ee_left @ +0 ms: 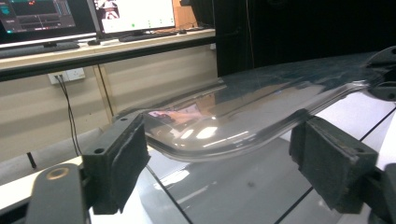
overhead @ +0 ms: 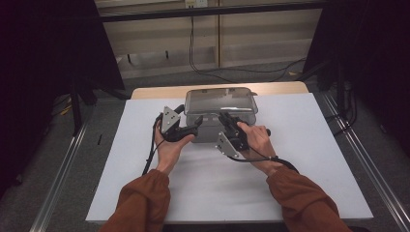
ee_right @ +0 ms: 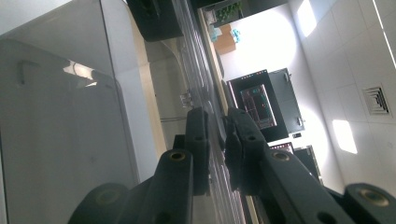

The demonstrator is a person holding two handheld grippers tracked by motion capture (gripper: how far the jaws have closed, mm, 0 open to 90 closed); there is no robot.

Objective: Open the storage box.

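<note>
White-topped bench (overhead: pixel 300 159), dim room, cables on floor behind.
Item: clear plastic box (overhead: pixel 212 129) with lid (overhead: pixel 220 100), at bench's far middle, long axis left to right.
Left tongs (overhead: pixel 194 129): jaws wide apart, empty, at the box's left end just under the lid rim.
Right tongs (overhead: pixel 227 121): jaws nearly closed on the lid's rim (ee_right: pixel 215 135), at the front right.

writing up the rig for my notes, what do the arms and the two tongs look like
Both arms wear rust-brown long sleeves gathered at the cuff. The left tongs and right tongs are black, each carrying a grey three-cornered plate and trailing a black cable. The jaws are blocky black pads on arms with round screw holes.
</note>
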